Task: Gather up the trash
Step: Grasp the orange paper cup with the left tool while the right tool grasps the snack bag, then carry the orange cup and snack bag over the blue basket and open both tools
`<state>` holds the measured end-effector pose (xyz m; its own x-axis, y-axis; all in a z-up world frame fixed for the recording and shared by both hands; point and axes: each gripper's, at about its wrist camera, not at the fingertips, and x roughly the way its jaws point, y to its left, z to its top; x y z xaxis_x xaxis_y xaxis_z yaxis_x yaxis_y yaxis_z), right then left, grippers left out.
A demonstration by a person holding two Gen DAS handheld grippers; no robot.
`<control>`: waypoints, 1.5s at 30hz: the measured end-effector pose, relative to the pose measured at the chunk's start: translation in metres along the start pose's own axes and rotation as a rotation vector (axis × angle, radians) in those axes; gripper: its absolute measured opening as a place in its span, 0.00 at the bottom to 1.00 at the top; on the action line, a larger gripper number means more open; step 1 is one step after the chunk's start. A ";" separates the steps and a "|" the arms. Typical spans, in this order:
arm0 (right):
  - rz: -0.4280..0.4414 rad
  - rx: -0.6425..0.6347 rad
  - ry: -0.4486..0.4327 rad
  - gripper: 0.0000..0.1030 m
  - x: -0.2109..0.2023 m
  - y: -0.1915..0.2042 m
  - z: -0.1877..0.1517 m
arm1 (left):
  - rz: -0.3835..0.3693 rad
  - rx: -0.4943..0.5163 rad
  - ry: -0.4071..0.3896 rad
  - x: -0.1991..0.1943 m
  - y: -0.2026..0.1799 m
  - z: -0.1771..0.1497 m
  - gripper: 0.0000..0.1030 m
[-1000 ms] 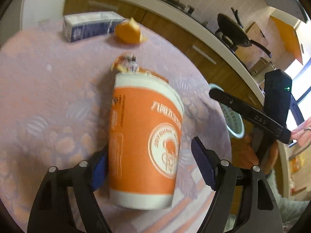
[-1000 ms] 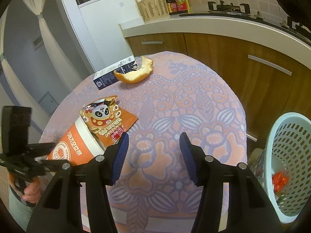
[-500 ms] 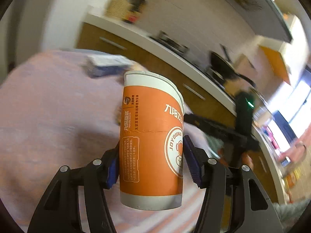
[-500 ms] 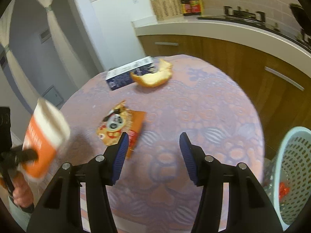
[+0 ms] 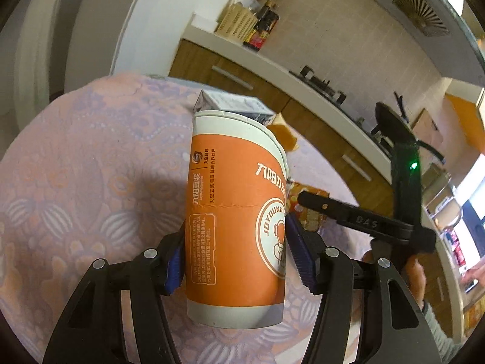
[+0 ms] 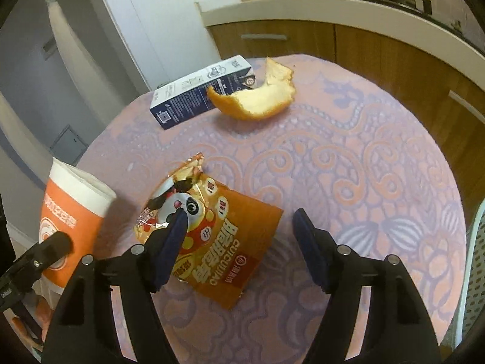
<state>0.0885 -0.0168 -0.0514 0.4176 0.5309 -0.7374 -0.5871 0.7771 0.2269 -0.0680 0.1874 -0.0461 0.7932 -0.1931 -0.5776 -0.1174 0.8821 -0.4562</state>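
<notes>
Trash pickup has advanced: the left gripper, now clamped on the tall orange-and-white paper cup, has lifted it off the patterned tablecloth, while the right gripper, jaws just widened and holding nothing, hovers over the orange foil snack wrapper, likely next.

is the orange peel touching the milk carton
Touching, it seems: in the right wrist view the orange peel has its pointed tip lying against the side of the milk carton, with no tablecloth visible between them.

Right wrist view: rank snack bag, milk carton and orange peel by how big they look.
1. snack bag, though it lies nearest the camera
2. milk carton
3. orange peel, not far behind the carton; the peel covers part of it
</notes>
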 end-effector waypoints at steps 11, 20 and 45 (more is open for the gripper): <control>-0.009 -0.007 -0.114 0.06 -0.042 -0.003 -0.026 | 0.045 0.032 0.008 -0.001 -0.007 -0.001 0.55; -0.152 0.107 -0.339 0.06 -0.148 -0.085 -0.060 | -0.052 0.209 0.021 0.001 -0.102 0.021 0.55; -0.430 0.618 -0.348 0.06 -0.225 -0.320 -0.164 | -0.316 0.535 0.447 0.212 -0.404 -0.034 0.56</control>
<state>0.0685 -0.4400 -0.0624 0.7689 0.1406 -0.6237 0.1175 0.9278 0.3540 0.1268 -0.2243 -0.0073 0.4107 -0.5259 -0.7448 0.4708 0.8219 -0.3207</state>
